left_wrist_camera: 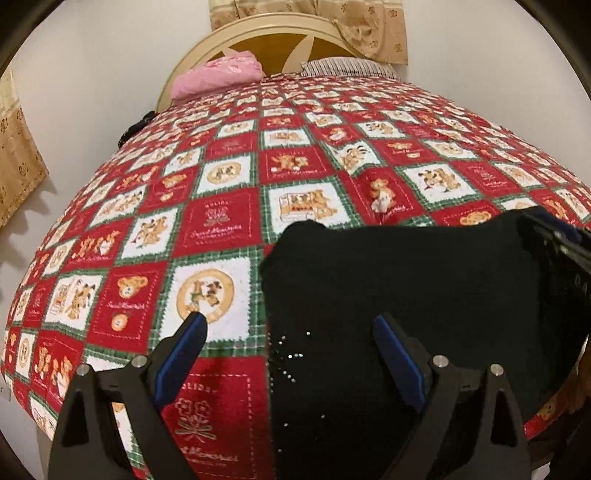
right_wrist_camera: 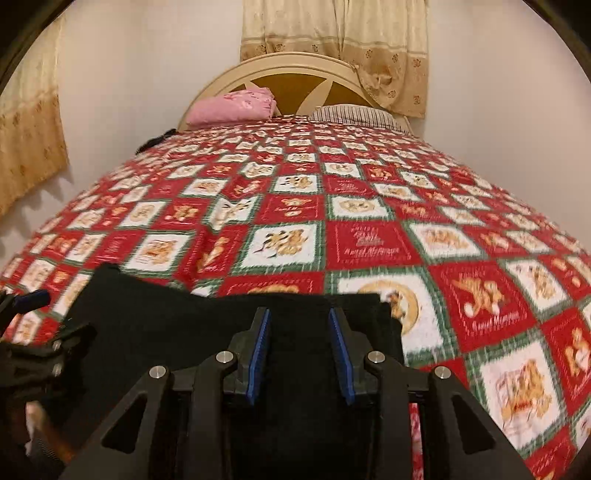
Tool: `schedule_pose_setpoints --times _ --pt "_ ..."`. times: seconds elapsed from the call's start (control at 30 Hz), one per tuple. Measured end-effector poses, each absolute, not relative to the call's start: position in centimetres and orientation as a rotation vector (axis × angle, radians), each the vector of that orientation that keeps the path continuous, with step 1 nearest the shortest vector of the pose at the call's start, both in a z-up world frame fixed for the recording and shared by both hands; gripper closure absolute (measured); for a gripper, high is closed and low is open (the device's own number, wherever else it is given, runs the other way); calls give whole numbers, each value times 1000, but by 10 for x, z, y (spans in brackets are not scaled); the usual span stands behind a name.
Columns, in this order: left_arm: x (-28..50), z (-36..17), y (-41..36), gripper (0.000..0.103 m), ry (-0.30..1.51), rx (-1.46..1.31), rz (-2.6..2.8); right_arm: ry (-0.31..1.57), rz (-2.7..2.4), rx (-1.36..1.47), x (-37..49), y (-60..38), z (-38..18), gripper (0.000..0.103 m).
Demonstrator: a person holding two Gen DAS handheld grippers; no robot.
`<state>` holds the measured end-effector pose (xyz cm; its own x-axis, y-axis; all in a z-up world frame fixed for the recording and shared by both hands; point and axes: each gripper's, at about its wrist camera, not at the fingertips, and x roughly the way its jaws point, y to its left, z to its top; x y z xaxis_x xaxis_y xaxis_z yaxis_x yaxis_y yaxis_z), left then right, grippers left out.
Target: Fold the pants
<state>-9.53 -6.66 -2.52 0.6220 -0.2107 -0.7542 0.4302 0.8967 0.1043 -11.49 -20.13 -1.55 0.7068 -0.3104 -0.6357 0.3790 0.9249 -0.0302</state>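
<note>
Black pants (left_wrist_camera: 388,295) lie bunched and soft on the quilt (left_wrist_camera: 221,221). Left gripper (left_wrist_camera: 290,325) gapes wide over their edge. Right gripper (right_wrist_camera: 300,321) stands part-open above the cloth, gripping nothing.

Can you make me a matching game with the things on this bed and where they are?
Things:
1. black folded pants
2. pink folded cloth
3. striped grey pillow
4. beige patterned curtain

Places:
A. hanging on the wall above the headboard
B. near edge of the red, white and green bear quilt, close to the fingers
C. far end of the bed, left side
D. far end of the bed, right side

Pairs: 1-B, 2-C, 3-D, 4-A
</note>
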Motion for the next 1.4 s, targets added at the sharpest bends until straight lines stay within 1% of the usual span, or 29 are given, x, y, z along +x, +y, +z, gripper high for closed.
schedule_pose_setpoints --times 0.1,0.2,0.27,0.37,0.47,0.57,0.6,0.67,0.7,0.73,0.77,0.87,0.97,1.0,1.07,1.17,1.2,1.23,1.27,1.3,1.33,1.37,1.4 --pt "-95 -25 -66 9 824 286 -374 682 -379 123 -115 -204 -10 68" --pt "-94 -27 -64 9 830 276 -372 593 -336 151 -140 -200 8 68" --pt "-94 -29 -64 8 836 267 -371 566 -327 111 -153 -191 12 68" --pt "-96 -31 -66 8 830 272 -367 577 -354 24 -178 -178 2 68" --pt "-97 -32 -67 7 831 272 -369 614 -383 5 -191 -180 -18 68" --pt "-98 -32 -68 7 831 277 -359 603 -391 -38 -198 -173 -14 68" --pt "-98 -31 -67 7 833 277 -359 595 -389 -30 -199 -173 -11 65" --pt "-100 -27 -66 7 839 266 -366 528 -398 22 -205 -176 0 47" --pt "-102 -25 -64 7 837 254 -373 500 -416 41 -209 -178 4 23" --pt "-104 -22 -63 7 832 236 -386 467 -440 61 -212 -182 7 14" --pt "-105 -20 -62 6 830 219 -404 458 -444 79 -213 -187 7 13" --pt "-106 -20 -65 4 846 181 -450 537 -426 146 -204 -198 -8 13" --pt "-104 -30 -71 4 900 170 -482 594 -404 271 -202 -214 -29 13" --pt "-103 -35 -72 4 922 163 -485 581 -400 304 -205 -217 -36 13" --pt "-101 -41 -71 1 947 117 -487 572 -408 284 -206 -213 -36 13" --pt "-98 -46 -67 0 993 38 -491 594 -416 243 -202 -205 -37 14" --pt "-100 -45 -67 0 985 42 -491 600 -419 233 -201 -204 -38 19" --pt "-102 -45 -70 0 978 61 -492 611 -401 220 -200 -201 -38 33" --pt "-104 -44 -73 4 968 81 -498 618 -395 210 -199 -199 -37 38" --pt "-106 -44 -74 6 960 88 -504 621 -398 195 -198 -196 -36 41" --pt "-108 -43 -76 10 952 95 -507 624 -391 187 -197 -194 -35 48" --pt "-111 -41 -78 13 941 104 -513 627 -392 179 -197 -192 -35 50" --pt "-111 -40 -78 22 932 108 -521 629 -396 169 -196 -190 -34 53"
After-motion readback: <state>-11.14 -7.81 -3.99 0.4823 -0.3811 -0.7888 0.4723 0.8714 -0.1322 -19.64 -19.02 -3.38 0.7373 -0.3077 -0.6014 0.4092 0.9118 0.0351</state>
